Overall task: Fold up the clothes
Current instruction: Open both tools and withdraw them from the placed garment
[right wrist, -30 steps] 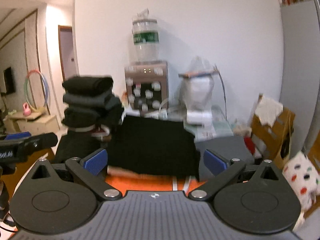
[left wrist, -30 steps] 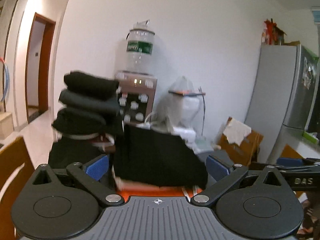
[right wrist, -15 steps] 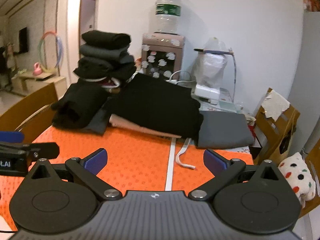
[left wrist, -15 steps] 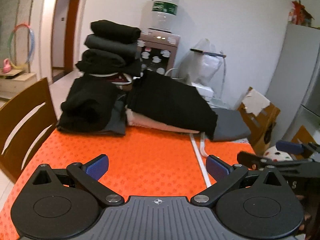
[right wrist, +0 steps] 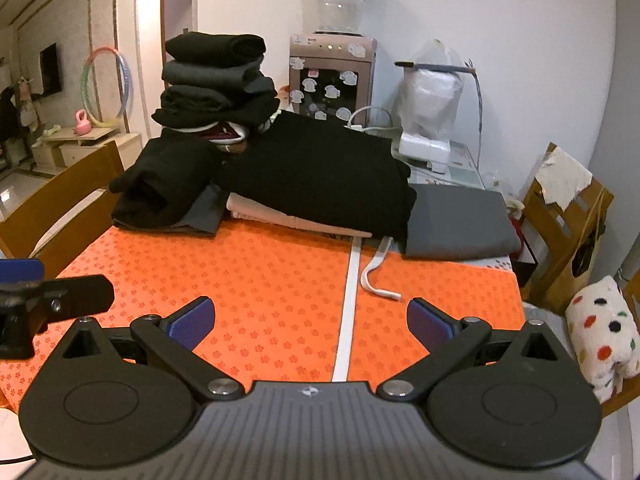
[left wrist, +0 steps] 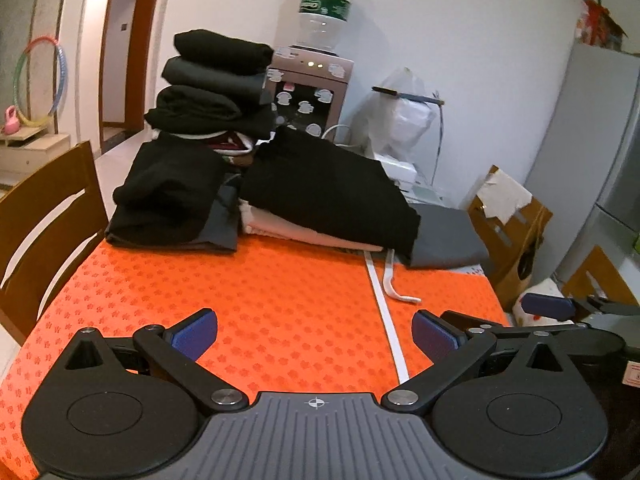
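Black folded garment (left wrist: 332, 192) lies at twelve o'clock on the orange patterned desk (left wrist: 260, 300), long axis running nine-to-three, atop a beige folded cloth (left wrist: 296, 232). Left claw (left wrist: 314, 336) and right claw (right wrist: 310, 322) hover spread wide, empty. A tall stack of dark folded clothes (right wrist: 216, 80) rises at eleven, a flat grey folded cloth (right wrist: 456, 220) at one.

Left wrist view: low over the near edge of the orange tablecloth (left wrist: 280, 280), facing the far wall. Right wrist view: same height and heading, offset rightward. Both share the clothes pile (left wrist: 320, 192) and water dispenser (right wrist: 332, 76) (each also catches the other gripper at its edge).
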